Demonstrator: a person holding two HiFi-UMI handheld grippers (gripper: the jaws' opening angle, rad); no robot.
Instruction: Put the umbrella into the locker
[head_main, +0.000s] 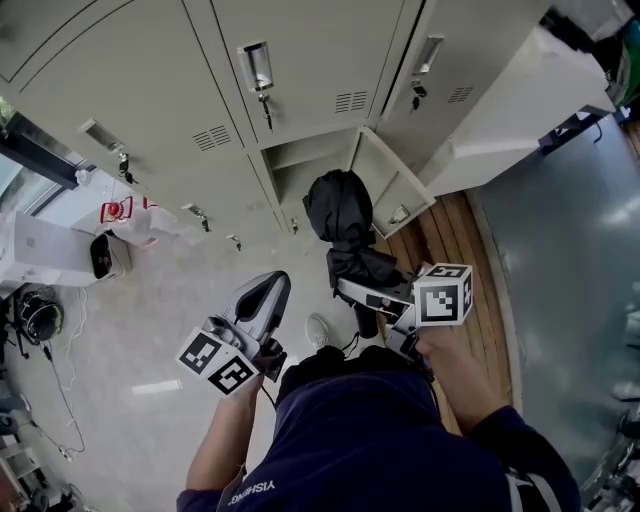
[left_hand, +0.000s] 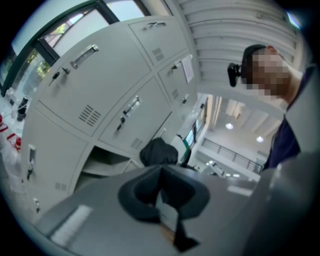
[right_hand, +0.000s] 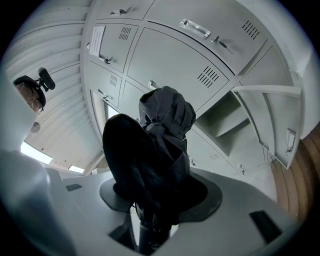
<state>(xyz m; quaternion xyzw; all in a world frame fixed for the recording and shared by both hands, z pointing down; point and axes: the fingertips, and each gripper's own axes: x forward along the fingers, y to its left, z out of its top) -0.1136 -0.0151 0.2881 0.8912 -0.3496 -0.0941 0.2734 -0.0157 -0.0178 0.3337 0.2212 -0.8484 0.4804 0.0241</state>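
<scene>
Right claw (right_hand: 148, 225) clamped on black folded umbrella (right_hand: 165, 125), which is held up just in front of the open locker (head_main: 312, 168). Left claw (head_main: 262, 298) closed, empty. Step judged: carry, insertion not yet done. Next: umbrella to be tipped and fed in past the door (head_main: 392, 182). Pale floor (head_main: 170, 310), wood strip (head_main: 470, 240) at right.

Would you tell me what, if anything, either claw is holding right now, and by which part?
The right claw grips the folded black umbrella low down, near its handle end; the left claw holds nothing.
</scene>
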